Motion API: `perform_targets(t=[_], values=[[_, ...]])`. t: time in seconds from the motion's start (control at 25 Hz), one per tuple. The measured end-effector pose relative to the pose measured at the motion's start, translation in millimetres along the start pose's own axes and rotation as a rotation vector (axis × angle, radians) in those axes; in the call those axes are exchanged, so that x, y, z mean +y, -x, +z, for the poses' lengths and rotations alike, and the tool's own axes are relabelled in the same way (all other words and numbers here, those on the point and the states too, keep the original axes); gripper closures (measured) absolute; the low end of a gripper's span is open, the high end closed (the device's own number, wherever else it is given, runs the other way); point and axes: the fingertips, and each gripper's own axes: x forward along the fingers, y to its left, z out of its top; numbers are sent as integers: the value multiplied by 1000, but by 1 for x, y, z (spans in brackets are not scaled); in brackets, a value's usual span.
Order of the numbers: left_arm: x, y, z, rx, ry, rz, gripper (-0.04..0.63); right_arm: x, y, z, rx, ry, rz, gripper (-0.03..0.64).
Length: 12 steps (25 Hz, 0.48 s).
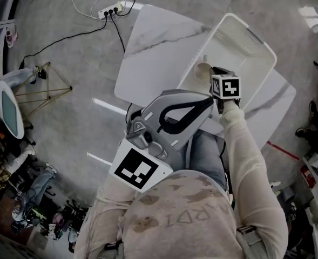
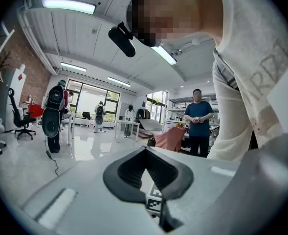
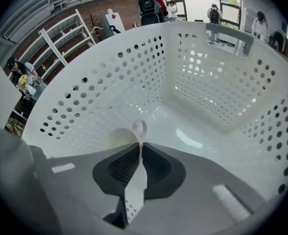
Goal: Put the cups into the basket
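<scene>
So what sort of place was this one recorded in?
Probably an open-plan lab or workshop: a brick wall with white shelving, desks and an office chair on a glossy floor, ceiling strip lights, and a power strip with loose cables.

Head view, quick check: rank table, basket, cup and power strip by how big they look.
1. table
2. basket
3. cup and power strip: both small and too alike to rank; the cup is partly hidden.

A small cream cup [image 3: 115,142] with a ring handle is down inside the big white plastic basket [image 3: 207,72] full of round holes. The right hand-held gripper [image 3: 137,148] pinches the cup's handle.
</scene>
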Motion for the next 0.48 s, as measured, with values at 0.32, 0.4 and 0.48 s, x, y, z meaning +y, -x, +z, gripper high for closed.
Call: perform_targets(t=[0.32,0.4,0.48], values=[[2,0,-11,7,22,-23,595,4,-10,-1,-4,27,19,571],[-3,-3,-8,4,18,-32,595,7,-7,-4,0,49,21,568],[-7,-5,-5,5,5,-41,595,8,-2,-5,-12,52,13,572]])
